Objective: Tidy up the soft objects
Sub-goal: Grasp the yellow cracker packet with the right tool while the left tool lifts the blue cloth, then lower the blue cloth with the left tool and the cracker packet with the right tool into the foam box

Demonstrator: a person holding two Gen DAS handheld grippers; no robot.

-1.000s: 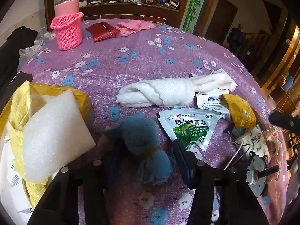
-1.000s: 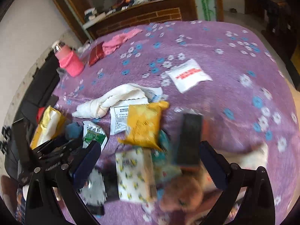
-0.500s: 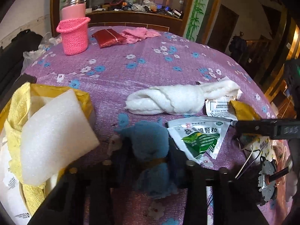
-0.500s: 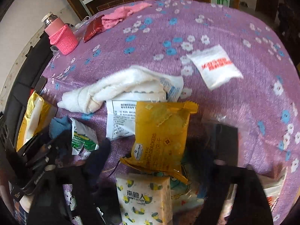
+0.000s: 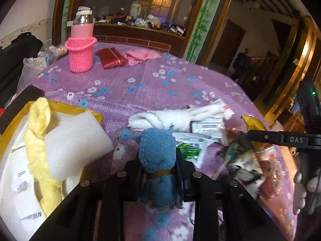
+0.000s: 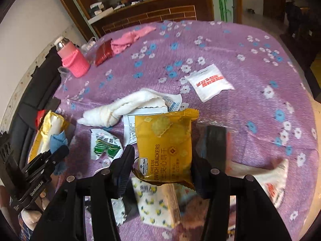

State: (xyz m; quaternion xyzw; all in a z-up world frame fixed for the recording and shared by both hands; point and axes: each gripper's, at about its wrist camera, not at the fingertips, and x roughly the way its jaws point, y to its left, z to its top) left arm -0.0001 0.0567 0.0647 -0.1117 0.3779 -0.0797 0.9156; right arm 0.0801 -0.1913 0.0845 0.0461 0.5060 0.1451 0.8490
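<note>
The near right corner of the surface (image 6: 250,46) is smearing into blur in the right wrist view, so the packets heaped there are hard to tell apart, and the black frames of both tools are cutting off the nearest strip of purple flowered cloth. The left tongs (image 5: 159,172) are closing, and their pads are pressing on the blue rolled cloth (image 5: 158,156), which is standing upright between them with a brown band round its middle. Just to its left, the gold-rimmed box (image 5: 66,105) is holding a white foam block (image 5: 76,138) and a yellow towel (image 5: 38,128). Beyond the blue cloth, the twisted white towel (image 5: 176,116) is lying across the surface. The right tongs (image 6: 162,160) are closing too, with the yellow cracker packet (image 6: 164,142) sitting between the fingers; whether the pads are actually pressing on it, I cannot tell. Far left, the pink knitted bottle (image 5: 81,50) is standing upright.
</note>
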